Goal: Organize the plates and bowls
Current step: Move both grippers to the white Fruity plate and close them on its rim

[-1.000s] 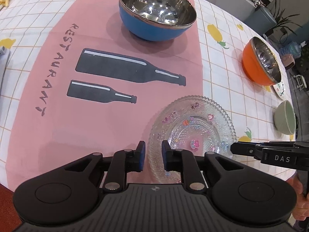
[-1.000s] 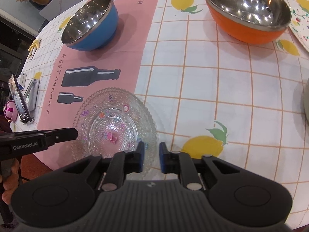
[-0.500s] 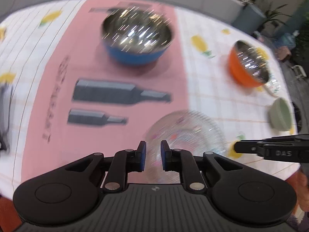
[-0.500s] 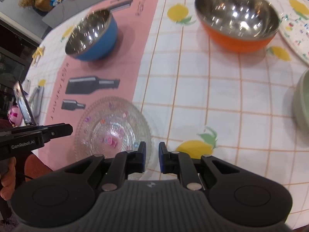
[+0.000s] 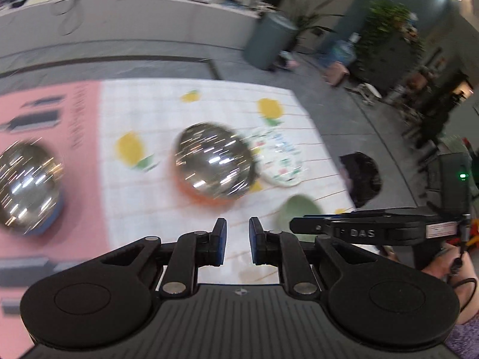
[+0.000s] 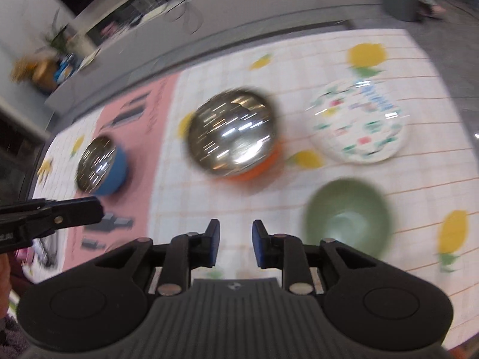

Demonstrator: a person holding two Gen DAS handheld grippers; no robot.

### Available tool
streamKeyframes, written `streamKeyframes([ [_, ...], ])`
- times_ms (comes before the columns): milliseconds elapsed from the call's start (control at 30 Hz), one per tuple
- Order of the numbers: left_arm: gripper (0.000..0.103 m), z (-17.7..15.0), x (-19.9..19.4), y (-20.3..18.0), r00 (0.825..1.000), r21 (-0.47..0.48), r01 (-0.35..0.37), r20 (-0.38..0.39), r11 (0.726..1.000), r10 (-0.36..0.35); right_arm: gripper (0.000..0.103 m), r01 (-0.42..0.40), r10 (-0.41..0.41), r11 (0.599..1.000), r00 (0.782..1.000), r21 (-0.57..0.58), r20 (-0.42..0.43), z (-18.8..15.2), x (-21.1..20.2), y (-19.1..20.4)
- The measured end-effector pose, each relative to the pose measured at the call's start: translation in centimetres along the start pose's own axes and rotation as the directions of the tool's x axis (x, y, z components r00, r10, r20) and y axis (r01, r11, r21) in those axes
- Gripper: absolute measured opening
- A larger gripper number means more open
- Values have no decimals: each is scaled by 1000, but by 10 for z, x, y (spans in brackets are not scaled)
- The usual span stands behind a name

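Both views are motion-blurred. An orange steel-lined bowl [image 5: 214, 164] [image 6: 233, 140] stands mid-table, with a floral plate [image 5: 278, 158] [image 6: 359, 125] to its right and a green bowl [image 5: 299, 212] [image 6: 347, 215] nearer. The blue steel-lined bowl [image 5: 27, 188] [image 6: 101, 164] sits on the pink runner at the left. My left gripper [image 5: 236, 227] hovers above the cloth short of the orange bowl, jaws nearly together and empty. My right gripper [image 6: 236, 233] hangs left of the green bowl; its jaws are opening with nothing between them. The glass plate is out of both views.
The tablecloth's far edge [image 5: 194, 86] and right edge drop to a grey floor. A grey bin [image 5: 269, 42] and plants stand beyond. A hand [image 5: 443, 269] holds the right gripper. Small items [image 6: 45, 248] lie at the table's left edge.
Both grippers lifted away from the glass plate and swung toward the orange and green bowls. The glass plate dropped out of view. The right jaws widened slightly.
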State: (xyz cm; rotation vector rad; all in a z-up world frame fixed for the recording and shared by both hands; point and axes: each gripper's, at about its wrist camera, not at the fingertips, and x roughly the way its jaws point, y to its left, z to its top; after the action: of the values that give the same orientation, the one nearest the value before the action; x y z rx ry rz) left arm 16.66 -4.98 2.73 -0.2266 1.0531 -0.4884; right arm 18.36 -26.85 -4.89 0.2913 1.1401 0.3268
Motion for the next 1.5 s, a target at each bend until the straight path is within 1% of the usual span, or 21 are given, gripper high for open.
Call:
streamKeyframes([
  [133, 17, 31, 36, -27, 999, 40, 38, -23, 998, -38, 24, 35, -39, 995, 999, 89, 38, 19, -11, -50],
  [233, 17, 52, 66, -40, 998, 58, 51, -48, 997, -48, 25, 54, -62, 987, 997, 154, 45, 32, -11, -86],
  [300, 17, 66, 90, -48, 997, 85, 34, -67, 996, -28, 27, 69, -79, 979, 996, 193, 46, 39, -7, -108],
  [367, 17, 77, 108, -52, 996, 99, 32, -89, 995, -23, 30, 79, -90, 972, 995, 221, 40, 45, 0, -126],
  [433, 17, 86, 129, -52, 993, 89, 29, -117, 996, -19, 31, 88, -99, 965, 995, 246, 30, 50, 8, -144],
  [500, 17, 96, 152, -50, 989, 76, 13, -148, 997, -2, 32, 89, -97, 958, 995, 272, 16, 55, 19, -161],
  [633, 17, 109, 195, -44, 980, 84, -41, -190, 996, 56, 32, 68, -73, 945, 997, 319, 6, 63, 40, -184],
  [800, 17, 122, 236, -31, 960, 70, -112, -250, 991, 126, 32, 51, -57, 938, 998, 344, 6, 74, 58, -202],
  [1067, 18, 128, 262, -24, 932, 77, -170, -311, 983, 185, 32, 34, -40, 932, 999, 361, 9, 77, 70, -216],
  [1267, 19, 127, 270, -22, 926, 74, -171, -329, 982, 186, 31, 6, -15, 928, 1000, 372, 21, 78, 71, -219],
  [1333, 19, 126, 272, -21, 925, 70, -177, -330, 982, 190, 29, -12, 5, 924, 1000, 382, 19, 77, 71, -220],
  [1400, 19, 126, 274, -20, 928, 55, -170, -328, 984, 179, 24, -23, 16, 920, 1000, 392, 22, 76, 72, -220],
  [1500, 20, 125, 277, -20, 929, 45, -156, -332, 987, 162, 23, -36, 27, 916, 999, 399, 29, 77, 76, -222],
])
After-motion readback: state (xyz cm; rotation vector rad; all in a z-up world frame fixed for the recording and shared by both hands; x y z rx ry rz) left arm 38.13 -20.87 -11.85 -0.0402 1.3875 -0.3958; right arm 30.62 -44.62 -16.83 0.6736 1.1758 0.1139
